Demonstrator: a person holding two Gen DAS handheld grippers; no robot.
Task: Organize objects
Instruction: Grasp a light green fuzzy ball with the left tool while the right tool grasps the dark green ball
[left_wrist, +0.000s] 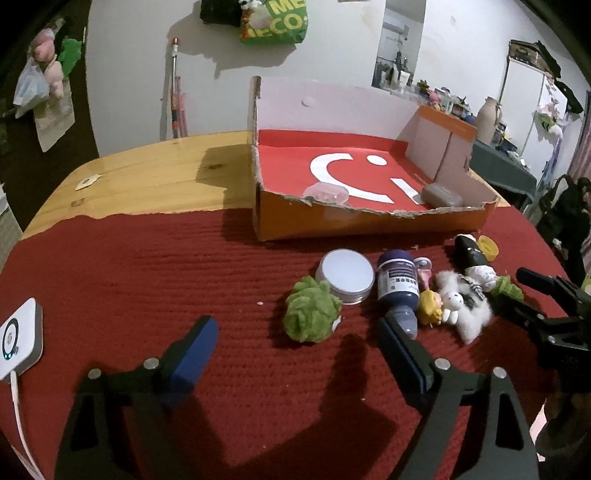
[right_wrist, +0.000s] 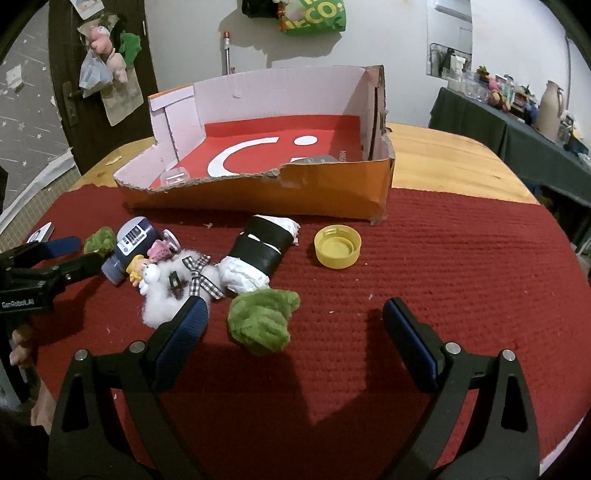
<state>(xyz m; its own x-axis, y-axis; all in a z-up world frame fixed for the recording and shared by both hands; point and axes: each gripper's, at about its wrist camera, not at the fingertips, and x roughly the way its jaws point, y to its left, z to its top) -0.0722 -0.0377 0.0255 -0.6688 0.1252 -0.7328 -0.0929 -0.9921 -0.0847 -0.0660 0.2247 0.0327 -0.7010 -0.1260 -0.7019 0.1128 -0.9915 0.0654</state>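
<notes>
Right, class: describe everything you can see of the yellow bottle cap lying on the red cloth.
The yellow bottle cap looks like plastic, round and shallow with a ribbed outer wall. It lies upside down, its hollow inside facing up, and appears empty. It rests on the red cloth in front of the orange cardboard box, apart from it, with a gap to the black-and-white wrapped roll beside it. Nothing else touches it.

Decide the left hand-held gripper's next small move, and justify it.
Probably ease forward and close on the green pompom: the left hand-held gripper is open and empty, the pompom lies just ahead of its fingers, and the box behind has room.
</notes>
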